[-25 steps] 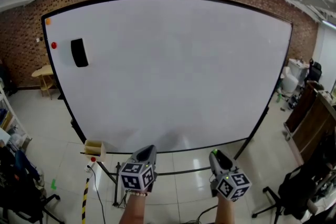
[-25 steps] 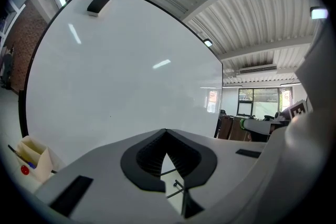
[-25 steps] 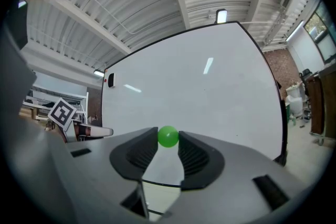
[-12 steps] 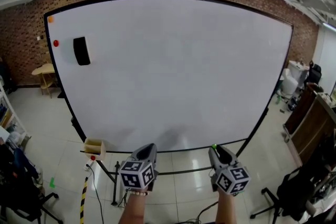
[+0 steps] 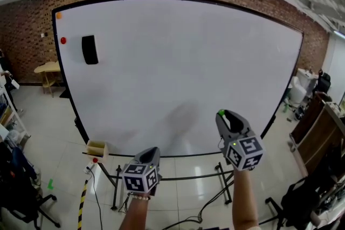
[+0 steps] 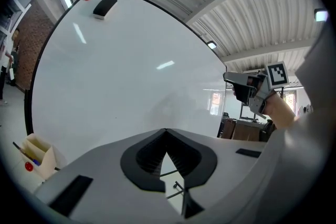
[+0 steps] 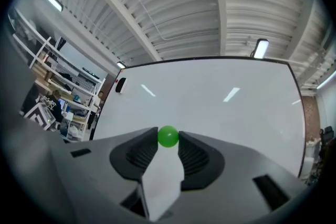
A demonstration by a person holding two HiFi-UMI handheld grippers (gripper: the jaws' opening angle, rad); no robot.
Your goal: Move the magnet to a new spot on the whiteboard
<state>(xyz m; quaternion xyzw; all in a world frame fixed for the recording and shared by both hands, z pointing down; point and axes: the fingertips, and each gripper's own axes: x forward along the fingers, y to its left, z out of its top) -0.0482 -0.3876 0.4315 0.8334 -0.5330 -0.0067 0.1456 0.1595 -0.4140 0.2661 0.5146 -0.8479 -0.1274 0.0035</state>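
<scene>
Though two tools (image 5: 152, 152) (image 5: 222, 114) show, one holds magnet (image 5: 220, 112).

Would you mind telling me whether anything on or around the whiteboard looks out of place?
Nothing stands out. The whiteboard is clean, the black eraser and the red magnet sit near its upper left corner, and the right gripper pinches the green magnet.

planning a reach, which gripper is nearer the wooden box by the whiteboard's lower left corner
Left. The left gripper sits just right of the wooden box; the right gripper is farther right and higher, holding the green magnet.
</scene>
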